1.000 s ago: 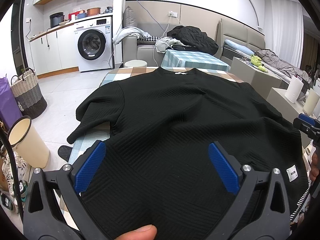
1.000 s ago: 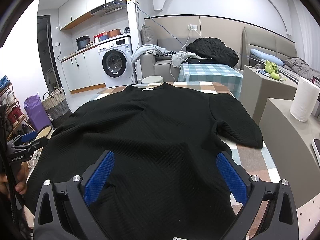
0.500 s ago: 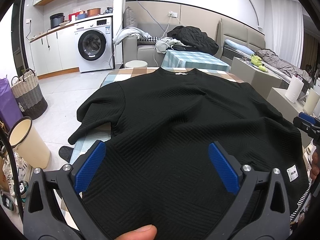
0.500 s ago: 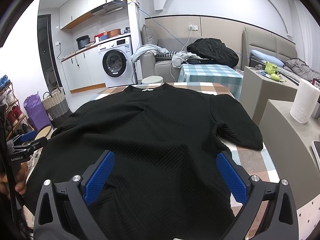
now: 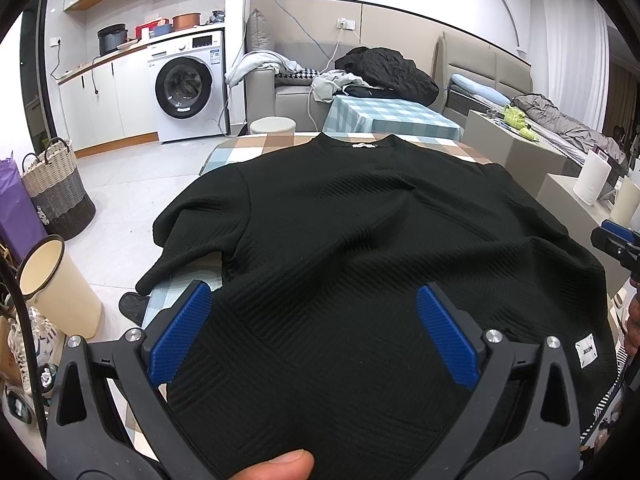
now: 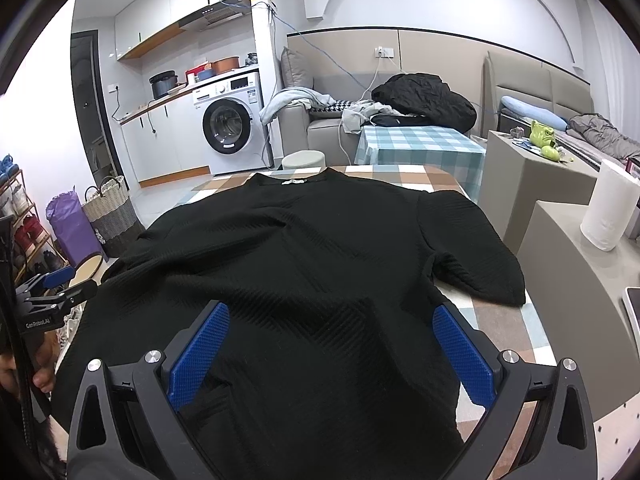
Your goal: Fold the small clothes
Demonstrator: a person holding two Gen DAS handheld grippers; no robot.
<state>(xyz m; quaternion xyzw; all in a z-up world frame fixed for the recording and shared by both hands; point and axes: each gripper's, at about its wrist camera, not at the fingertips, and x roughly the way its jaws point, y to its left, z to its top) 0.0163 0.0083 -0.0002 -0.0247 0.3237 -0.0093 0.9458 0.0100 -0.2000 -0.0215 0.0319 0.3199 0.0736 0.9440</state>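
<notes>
A black sweater [image 5: 360, 248] lies spread face-down across the checked table [image 5: 248, 148], collar at the far end, hem toward the person. Its ribbed fabric is rumpled through the middle, with soft ridges running across the back. One short sleeve [image 5: 196, 224] droops off the table's left edge, the other sleeve [image 6: 472, 252] lies flat on the cloth at the right side. A small white label [image 5: 585, 350] sits near the hem on the right corner.

The left gripper [image 5: 312, 320] hovers low over the hem, its blue-padded fingers [image 5: 180, 336] spread wide with fabric showing between them, pinching nothing. A thumb tip [image 5: 280, 466] pokes in at the bottom of that view. The right gripper [image 6: 328, 340] is likewise over the hem on the other side, fingers [image 6: 460, 352] wide apart, nothing clamped. Whether either pad actually touches the cloth, I can't tell from here.

Behind the table there's a washing machine [image 6: 232, 120], a grey sofa [image 6: 320, 132] heaped with clothes, and a second table in a blue check cloth [image 6: 416, 148]. A paper towel roll [image 6: 608, 204] stands on the counter at right; a woven basket [image 5: 56, 188] sits on the floor at left.
</notes>
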